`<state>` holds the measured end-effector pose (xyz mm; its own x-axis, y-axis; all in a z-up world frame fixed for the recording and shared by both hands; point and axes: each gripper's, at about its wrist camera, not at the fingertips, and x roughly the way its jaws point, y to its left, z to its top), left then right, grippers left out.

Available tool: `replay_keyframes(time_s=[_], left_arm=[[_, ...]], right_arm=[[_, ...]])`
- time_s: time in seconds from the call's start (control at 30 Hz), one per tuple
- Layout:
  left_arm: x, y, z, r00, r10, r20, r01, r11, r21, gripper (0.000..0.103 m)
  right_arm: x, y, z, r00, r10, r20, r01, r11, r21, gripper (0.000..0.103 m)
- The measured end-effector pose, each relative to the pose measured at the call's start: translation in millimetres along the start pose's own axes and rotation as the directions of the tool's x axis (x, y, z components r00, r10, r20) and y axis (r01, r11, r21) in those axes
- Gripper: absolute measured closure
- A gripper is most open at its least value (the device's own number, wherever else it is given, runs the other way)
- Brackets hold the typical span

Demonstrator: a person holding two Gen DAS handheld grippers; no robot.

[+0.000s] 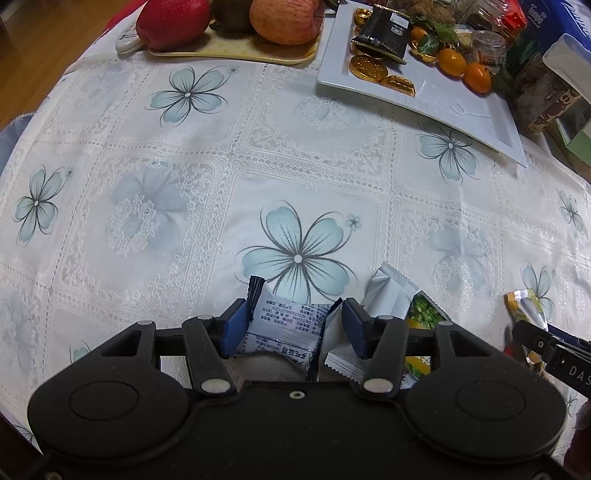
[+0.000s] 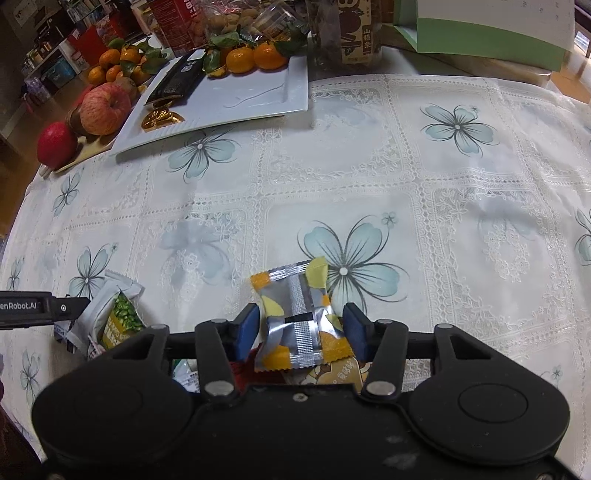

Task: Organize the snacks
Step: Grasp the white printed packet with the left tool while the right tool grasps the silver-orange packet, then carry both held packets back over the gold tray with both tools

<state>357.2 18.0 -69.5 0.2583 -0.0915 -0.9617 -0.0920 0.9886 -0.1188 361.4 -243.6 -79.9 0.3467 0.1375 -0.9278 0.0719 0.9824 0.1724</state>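
My left gripper point(image 1: 291, 325) is shut on a white snack packet with black ends point(image 1: 282, 328), low over the flowered tablecloth. My right gripper point(image 2: 301, 328) is shut on a silver and yellow snack packet point(image 2: 299, 321). A white packet point(image 1: 388, 295) and a green and yellow packet point(image 1: 424, 317) lie just right of the left gripper; they also show in the right wrist view point(image 2: 118, 321). A white rectangular plate point(image 1: 458, 110) at the far right holds a black packet point(image 1: 384, 33), gold-wrapped sweets point(image 1: 369, 68) and small oranges point(image 1: 465, 66).
A tray with apples point(image 1: 229, 55) stands at the far left of the table, with a remote point(image 1: 127, 40) beside it. Boxes, jars and a tissue pack point(image 1: 546, 55) crowd the far right. More packets lie under the right gripper point(image 2: 340, 373).
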Motion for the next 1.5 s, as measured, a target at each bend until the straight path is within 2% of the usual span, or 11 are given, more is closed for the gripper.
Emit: replay_keyframes(time_s=[0.13,0.27,0.5,0.6,0.73,0.87,1.03,1.13,1.33,1.4,1.5], left_arm=[[1,-3,-6,1.0,0.024,-0.004,-0.024,0.999,0.022,0.05],[-2,2,-7,1.0,-0.004,-0.004,0.004,1.0,-0.006,0.051],[-23,6,-5,0.998,-0.006,0.057,0.009,0.999,-0.036,0.052],[-35,8,-7,0.996,-0.008,0.087,0.012,0.999,-0.041,0.052],[-47,11,-13,0.993,0.003,0.116,0.001,0.999,-0.033,0.052],[-60,11,-30,0.992,-0.027,0.124,0.026,1.0,0.004,0.052],[-78,10,-65,0.989,-0.069,0.134,0.061,0.996,0.059,0.052],[-91,11,-91,0.98,-0.099,0.175,0.085,0.993,0.083,0.052],[-104,24,-151,0.968,-0.166,0.188,0.153,0.985,0.082,0.052],[-107,25,-171,0.969,-0.161,0.188,0.148,0.985,0.085,0.052],[-108,23,-194,0.97,-0.153,0.188,0.137,0.986,0.096,0.052]], right_arm=[[-2,7,-3,1.0,-0.004,0.003,0.004,0.999,-0.041,0.061],[-8,10,-2,1.0,0.018,0.014,-0.017,0.999,-0.04,0.063],[-27,-9,8,0.99,0.133,0.042,-0.137,0.984,0.114,0.064],[-33,-18,11,0.986,0.155,0.06,-0.163,0.971,0.174,0.064],[-41,-22,9,0.986,0.146,0.08,-0.159,0.968,0.194,0.064],[-53,-18,0,0.983,0.155,0.1,-0.171,0.971,0.168,0.064],[-76,-12,-27,0.971,0.193,0.138,-0.214,0.964,0.159,0.064],[-93,-7,-49,0.963,0.19,0.189,-0.219,0.965,0.144,0.064],[-123,-5,-117,0.947,0.205,0.247,-0.247,0.956,0.155,0.064],[-134,-3,-143,0.943,0.192,0.272,-0.239,0.958,0.155,0.064],[-146,-5,-181,0.933,0.212,0.289,-0.271,0.945,0.181,0.064]])
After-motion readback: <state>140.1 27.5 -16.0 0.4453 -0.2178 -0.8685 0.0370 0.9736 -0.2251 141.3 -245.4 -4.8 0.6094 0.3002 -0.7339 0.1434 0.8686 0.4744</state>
